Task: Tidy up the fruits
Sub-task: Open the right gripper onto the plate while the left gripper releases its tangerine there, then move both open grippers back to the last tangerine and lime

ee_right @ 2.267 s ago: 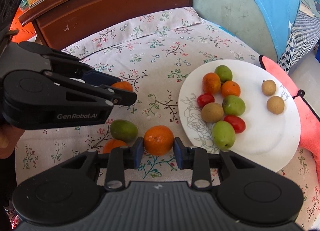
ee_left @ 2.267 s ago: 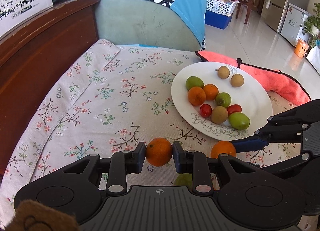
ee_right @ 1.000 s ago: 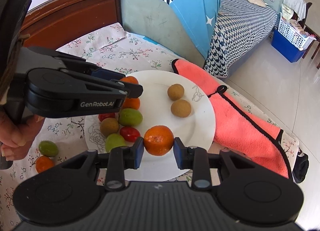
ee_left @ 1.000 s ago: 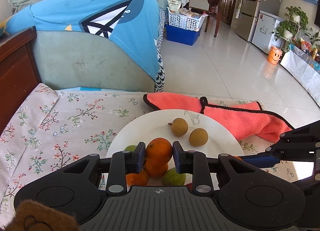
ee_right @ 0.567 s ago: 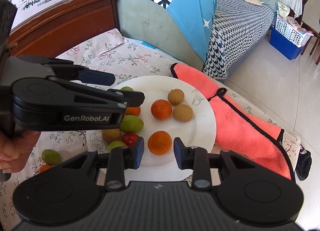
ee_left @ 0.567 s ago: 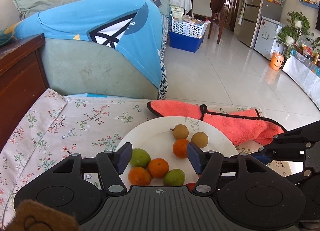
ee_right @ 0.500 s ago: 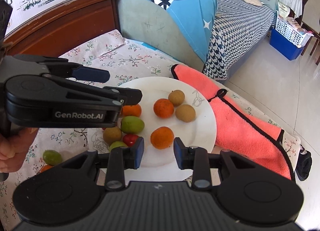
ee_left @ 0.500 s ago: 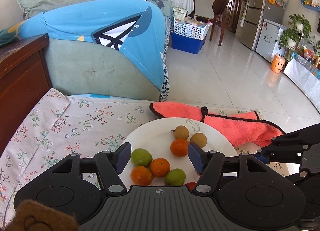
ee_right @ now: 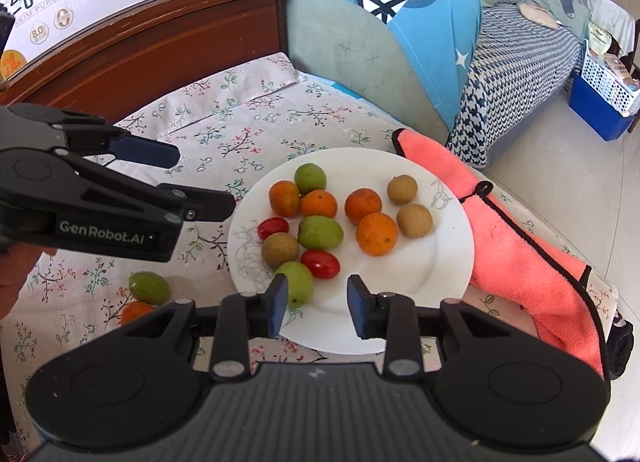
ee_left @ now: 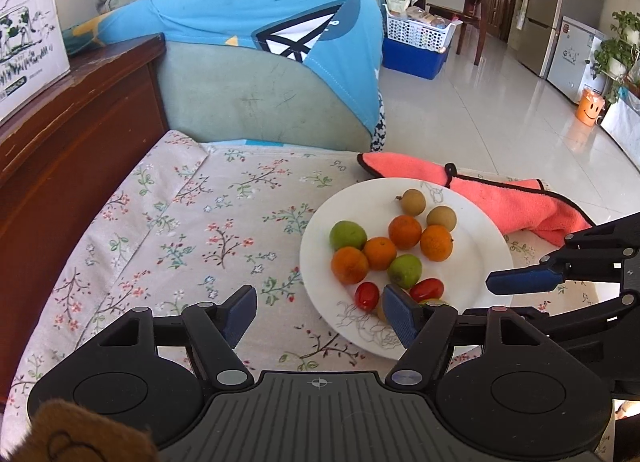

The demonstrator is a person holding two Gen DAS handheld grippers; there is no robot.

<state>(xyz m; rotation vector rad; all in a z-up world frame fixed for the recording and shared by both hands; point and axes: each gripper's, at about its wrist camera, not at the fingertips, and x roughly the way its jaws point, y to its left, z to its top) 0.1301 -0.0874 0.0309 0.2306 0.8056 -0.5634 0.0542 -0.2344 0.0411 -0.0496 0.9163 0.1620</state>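
1. With nothing between its jaws, the left gripper (ee_left: 318, 312) stands spread over the near rim of the round white china plate (ee_left: 486, 240); its jaws have just been opening, which suggests a finished drop.
2. Equally empty, the right gripper (ee_right: 317, 304) holds a narrower gap, its pads pressing on nothing, above the plate's bare near part.
3. Beyond both, four small oranges (ee_right: 376, 233), green fruits, red tomatoes and brown longans sit grouped on the plate.
4. Off the plate, one oval green fruit (ee_right: 149, 288) and one small orange fruit (ee_right: 136, 312) lie on the floral-clothed desk (ee_left: 192, 230), probably next.
5. Farther off, a coral pink towel (ee_right: 524, 258) touches the plate's rim.
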